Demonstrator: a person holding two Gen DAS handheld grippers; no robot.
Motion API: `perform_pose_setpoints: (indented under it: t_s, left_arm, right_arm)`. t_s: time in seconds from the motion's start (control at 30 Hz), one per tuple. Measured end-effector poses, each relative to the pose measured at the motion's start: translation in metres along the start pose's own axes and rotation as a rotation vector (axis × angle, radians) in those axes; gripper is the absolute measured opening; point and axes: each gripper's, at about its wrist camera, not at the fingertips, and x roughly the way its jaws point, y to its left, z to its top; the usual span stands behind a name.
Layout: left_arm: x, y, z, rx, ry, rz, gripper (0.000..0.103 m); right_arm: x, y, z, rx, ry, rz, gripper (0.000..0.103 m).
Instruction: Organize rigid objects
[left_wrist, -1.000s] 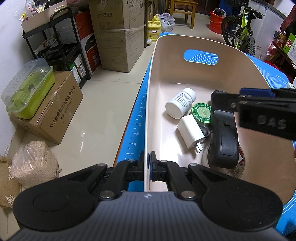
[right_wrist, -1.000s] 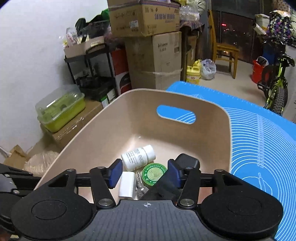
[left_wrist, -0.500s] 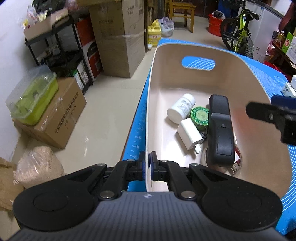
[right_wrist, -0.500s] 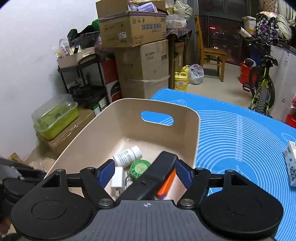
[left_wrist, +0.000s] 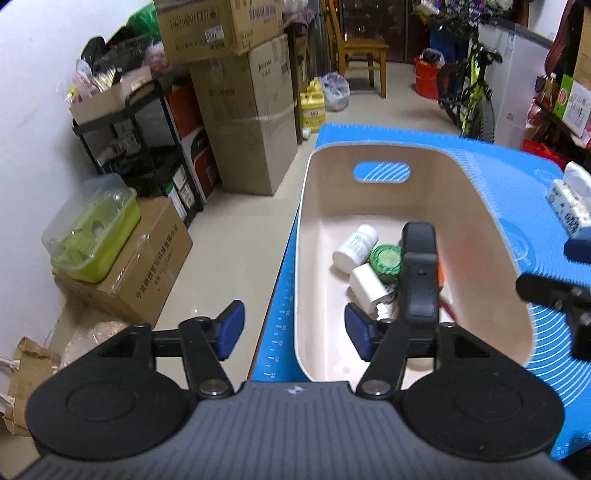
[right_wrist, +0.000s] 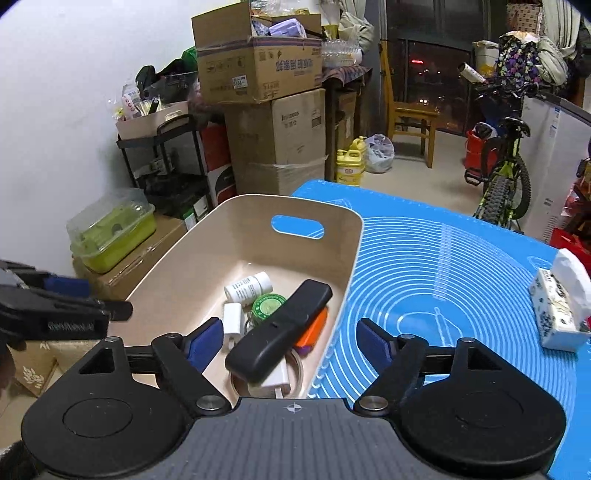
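The beige bin (left_wrist: 491, 229) stands on the blue mat (right_wrist: 461, 266) covering the tabletop, ahead of and below both claws. Bin contents: a white pill bottle (right_wrist: 248, 286) lying on its side, a green round tin (right_wrist: 268, 305) touching it, a white charger plug (right_wrist: 232, 318), a black remote-shaped device (right_wrist: 280, 328) lying diagonally on top, an orange object (right_wrist: 314, 328) partly hidden under the device, and a tape roll (right_wrist: 295, 373) beneath both.

Left claw (left_wrist: 291, 332): released, jaws opening. The near-left rim of the bin lies between its blue pads (left_wrist: 231, 328), untouched.

Right claw (right_wrist: 291, 339): released, jaws opening. The black device shows between its pads (right_wrist: 207, 341), lying in the bin, apart from them.

A tissue pack (right_wrist: 559, 306) lies on the mat, right of the right claw, well apart from the bin.
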Motion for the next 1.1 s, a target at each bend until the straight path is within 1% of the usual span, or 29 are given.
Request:
perform_pose_setpoints:
  t_s: [0.07,0.1,0.17,0.27,0.4,0.53,0.73,0.87,1.1]
  left_arm:
    - [-0.012,-0.002,0.0,-0.004,-0.019,-0.01,0.07]
    - [-0.017,-0.004,-0.001,-0.004,-0.025,-0.013,0.071]
    - [-0.026,-0.008,-0.003,0.004,-0.03,-0.015,0.071]
    - [-0.04,-0.015,-0.011,0.003,-0.044,0.003,0.072]
    - [-0.058,-0.025,-0.026,0.006,-0.052,-0.015,0.072]
    - [-0.073,-0.033,-0.04,0.018,-0.067,-0.004,0.072]
    - [-0.09,-0.044,-0.06,-0.002,-0.074,-0.04,0.072]
    - [-0.1,-0.055,-0.072,0.009,-0.078,-0.051,0.072]
    - [-0.118,-0.074,-0.092,0.024,-0.106,-0.064,0.072]
  right_arm:
    - [-0.011,-0.002,-0.003,0.005,-0.006,-0.006,0.083]
    - [-0.016,-0.002,-0.003,0.01,-0.011,-0.008,0.083]
    - [-0.028,-0.003,-0.006,0.019,-0.023,-0.012,0.085]
    - [-0.046,-0.005,-0.01,0.028,-0.04,-0.021,0.089]
    - [-0.07,-0.005,-0.022,0.035,-0.064,-0.039,0.094]
    - [-0.088,-0.011,-0.038,0.053,-0.067,-0.052,0.095]
    - [-0.121,-0.022,-0.069,0.074,-0.085,-0.079,0.095]
    - [-0.138,-0.029,-0.087,0.079,-0.094,-0.093,0.096]
    - [-0.159,-0.034,-0.113,0.073,-0.112,-0.112,0.096]
